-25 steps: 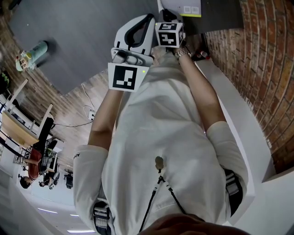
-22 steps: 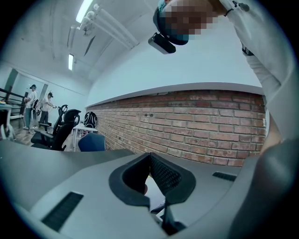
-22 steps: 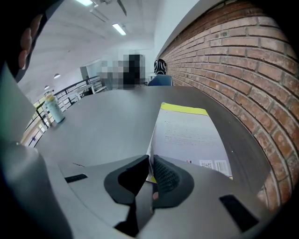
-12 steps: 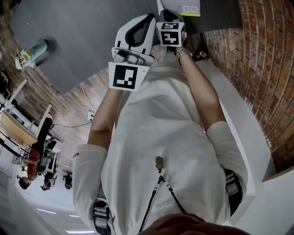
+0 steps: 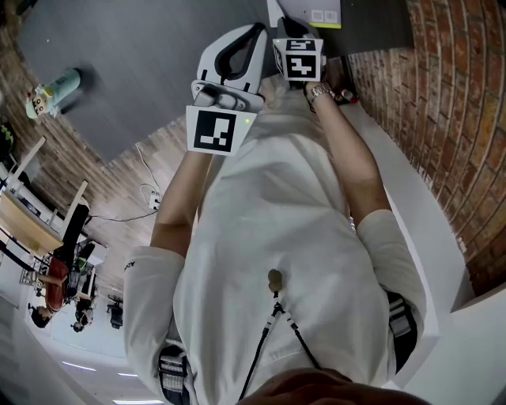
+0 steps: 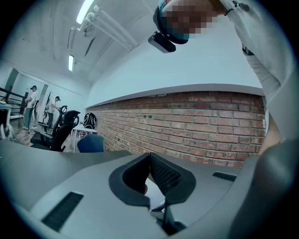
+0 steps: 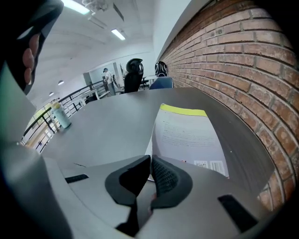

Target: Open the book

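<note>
A grey desk [image 5: 142,71] fills the top of the head view, with a green bottle [image 5: 55,93] at its upper left; a brick wall [image 5: 466,119] runs down the right, and chairs [image 7: 134,70] and people [image 6: 32,102] stand far off under ceiling lights [image 6: 86,9].

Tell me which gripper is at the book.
The right gripper: its jaws have just closed further, on the edge of the book. The left gripper faces a brick wall.

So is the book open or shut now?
Shut: the book lies flat on the table, cover uppermost. The fingers of the right gripper have just been closing at its near edge; cannot tell if paper is between them.
</note>
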A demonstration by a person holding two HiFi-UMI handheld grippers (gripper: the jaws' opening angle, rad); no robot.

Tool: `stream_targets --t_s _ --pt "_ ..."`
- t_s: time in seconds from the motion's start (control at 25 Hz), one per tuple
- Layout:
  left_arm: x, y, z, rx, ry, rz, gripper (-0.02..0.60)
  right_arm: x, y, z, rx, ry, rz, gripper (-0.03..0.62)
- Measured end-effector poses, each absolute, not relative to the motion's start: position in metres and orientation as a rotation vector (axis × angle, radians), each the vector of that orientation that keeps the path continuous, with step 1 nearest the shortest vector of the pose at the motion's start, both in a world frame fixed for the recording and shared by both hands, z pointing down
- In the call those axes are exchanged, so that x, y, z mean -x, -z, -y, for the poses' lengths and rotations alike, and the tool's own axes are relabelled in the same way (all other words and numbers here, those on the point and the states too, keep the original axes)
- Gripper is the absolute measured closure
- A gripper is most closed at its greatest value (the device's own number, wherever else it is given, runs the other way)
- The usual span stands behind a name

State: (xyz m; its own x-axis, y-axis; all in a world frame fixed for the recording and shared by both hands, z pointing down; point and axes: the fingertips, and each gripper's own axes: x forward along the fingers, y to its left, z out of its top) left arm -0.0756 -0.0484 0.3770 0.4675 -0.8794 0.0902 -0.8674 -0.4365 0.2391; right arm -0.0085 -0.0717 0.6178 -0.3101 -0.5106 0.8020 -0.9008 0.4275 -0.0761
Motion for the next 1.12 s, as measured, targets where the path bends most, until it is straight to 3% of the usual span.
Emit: stream_targets --t_s 1.12 --pt "0.050 -0.362 0.072 -2.378 0.065 1.705 0.560 -0.039 -0.572 0.082 -1.077 -0.696 2.109 0.553"
